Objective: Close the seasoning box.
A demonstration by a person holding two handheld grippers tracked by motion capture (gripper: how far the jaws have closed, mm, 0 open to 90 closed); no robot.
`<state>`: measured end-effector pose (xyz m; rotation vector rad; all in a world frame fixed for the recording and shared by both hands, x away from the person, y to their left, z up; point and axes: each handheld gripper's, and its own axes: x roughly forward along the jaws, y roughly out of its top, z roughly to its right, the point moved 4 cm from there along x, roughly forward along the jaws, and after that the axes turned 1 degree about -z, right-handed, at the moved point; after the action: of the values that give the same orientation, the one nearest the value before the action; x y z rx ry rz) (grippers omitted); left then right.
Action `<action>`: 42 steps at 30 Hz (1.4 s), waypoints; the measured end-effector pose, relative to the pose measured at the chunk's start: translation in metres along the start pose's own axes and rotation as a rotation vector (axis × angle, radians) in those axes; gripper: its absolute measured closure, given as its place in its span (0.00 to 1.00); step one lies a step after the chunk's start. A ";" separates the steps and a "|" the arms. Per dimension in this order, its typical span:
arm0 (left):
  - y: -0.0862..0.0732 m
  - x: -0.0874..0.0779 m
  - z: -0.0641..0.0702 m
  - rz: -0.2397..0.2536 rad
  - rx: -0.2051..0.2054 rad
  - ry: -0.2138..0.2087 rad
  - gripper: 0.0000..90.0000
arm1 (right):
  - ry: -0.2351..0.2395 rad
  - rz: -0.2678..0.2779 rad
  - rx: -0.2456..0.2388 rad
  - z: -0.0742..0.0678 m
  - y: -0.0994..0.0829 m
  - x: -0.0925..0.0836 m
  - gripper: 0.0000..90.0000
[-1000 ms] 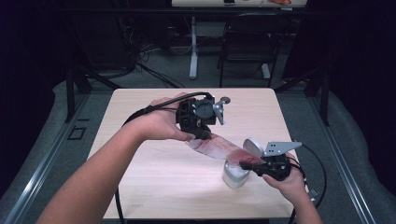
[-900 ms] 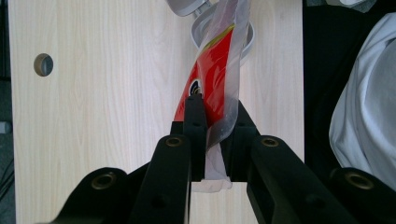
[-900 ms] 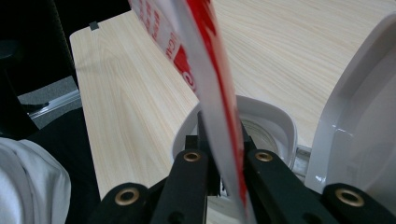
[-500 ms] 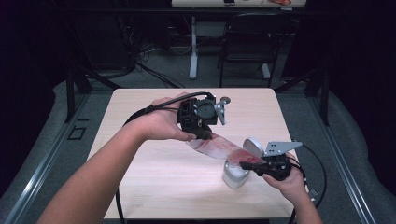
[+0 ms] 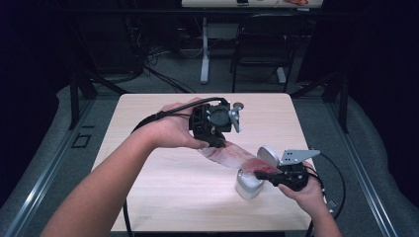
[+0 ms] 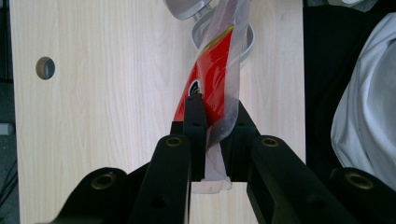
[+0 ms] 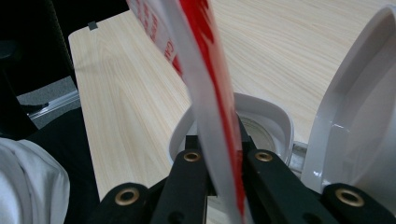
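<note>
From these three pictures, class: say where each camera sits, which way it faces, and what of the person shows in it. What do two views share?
High view: above the person's side, facing forward and down on the table; both forearms, left gripper, right gripper.
Left gripper view: on that gripper, looking along its jaws at the red-and-clear wrapper they pinch.
Right gripper view: looking along its jaws, over the open white canister.
Shared: the wrapper and canister appear in both gripper views.
</note>
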<state>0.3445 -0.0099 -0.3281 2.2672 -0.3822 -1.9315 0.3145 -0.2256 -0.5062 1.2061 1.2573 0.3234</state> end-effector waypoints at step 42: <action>-0.003 0.007 -0.003 0.013 -0.009 -0.008 0.91 | -0.029 -0.044 -0.033 -0.002 0.000 -0.009 0.99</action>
<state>0.3488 -0.0095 -0.3346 2.2469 -0.3874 -1.9326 0.3096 -0.2313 -0.5008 1.1498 1.2476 0.2925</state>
